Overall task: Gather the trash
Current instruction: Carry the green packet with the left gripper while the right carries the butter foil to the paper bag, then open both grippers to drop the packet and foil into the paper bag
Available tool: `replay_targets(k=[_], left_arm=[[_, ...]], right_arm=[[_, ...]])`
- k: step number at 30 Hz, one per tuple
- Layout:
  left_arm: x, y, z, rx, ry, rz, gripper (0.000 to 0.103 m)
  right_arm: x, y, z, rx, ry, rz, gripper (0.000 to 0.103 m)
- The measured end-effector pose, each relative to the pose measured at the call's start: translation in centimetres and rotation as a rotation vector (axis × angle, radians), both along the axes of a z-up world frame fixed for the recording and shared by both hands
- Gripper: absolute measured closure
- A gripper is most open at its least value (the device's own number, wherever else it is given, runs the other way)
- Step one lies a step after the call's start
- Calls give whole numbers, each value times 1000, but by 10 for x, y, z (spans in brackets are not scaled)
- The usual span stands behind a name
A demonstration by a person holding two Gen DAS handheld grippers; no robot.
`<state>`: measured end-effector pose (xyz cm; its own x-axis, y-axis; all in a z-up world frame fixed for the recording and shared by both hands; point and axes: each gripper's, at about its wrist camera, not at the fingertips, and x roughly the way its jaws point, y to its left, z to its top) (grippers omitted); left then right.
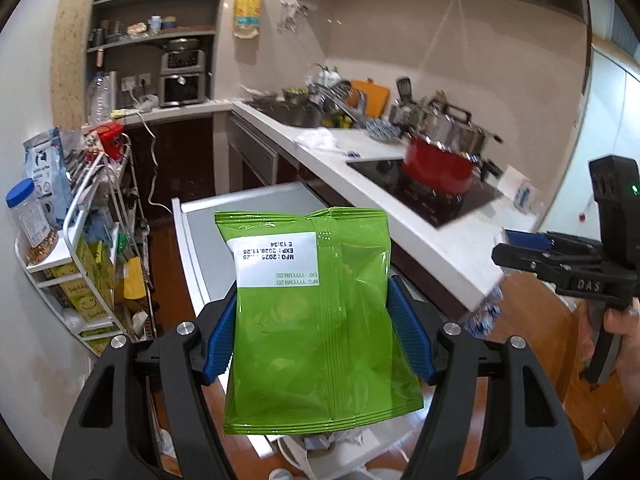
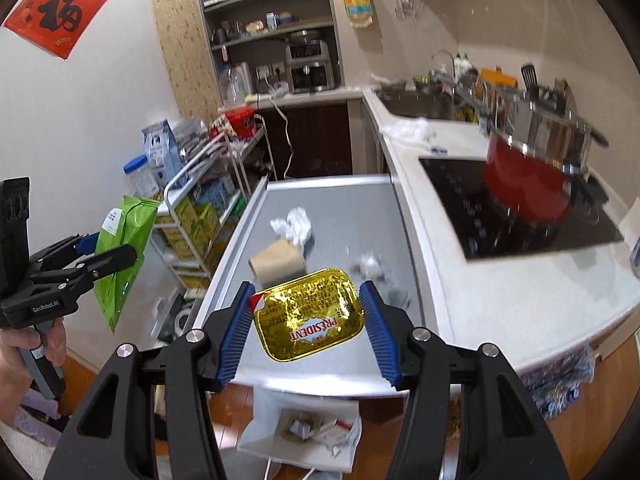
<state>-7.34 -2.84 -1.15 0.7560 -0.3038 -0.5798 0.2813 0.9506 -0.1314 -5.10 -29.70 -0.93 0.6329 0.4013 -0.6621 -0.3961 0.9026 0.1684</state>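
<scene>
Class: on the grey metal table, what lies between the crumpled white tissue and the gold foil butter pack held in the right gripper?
A brown paper cup on its side, seen in the right wrist view, between tissue and butter pack.

Snack bag (image 1: 316, 316): bright glossy green, white label panel with dark print. Butter packet (image 2: 310, 314): gold foil with fine dark print, a white and red brand patch, red-and-white corner tab. Left gripper (image 1: 316, 336) and right gripper (image 2: 308, 328): black frames, blue ribbed pads (image 2: 236, 332), silver pivot screws. Table (image 2: 360, 204): pale grey top, lighter rim. On it, crumpled tissue (image 2: 294, 226) white; paper cup (image 2: 278, 262) tan. Pot (image 2: 528, 188): red under a shiny steel lid. Cooktop (image 2: 460, 196): black. Wall hanging (image 2: 56, 10): red, black character.
</scene>
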Motion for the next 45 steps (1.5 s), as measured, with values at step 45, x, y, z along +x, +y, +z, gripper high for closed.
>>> replay_targets(k=[45], left_arm=[[-6, -84, -265, 276, 595, -315, 33]], right_arm=[[27, 33, -268, -108, 630, 68, 49]])
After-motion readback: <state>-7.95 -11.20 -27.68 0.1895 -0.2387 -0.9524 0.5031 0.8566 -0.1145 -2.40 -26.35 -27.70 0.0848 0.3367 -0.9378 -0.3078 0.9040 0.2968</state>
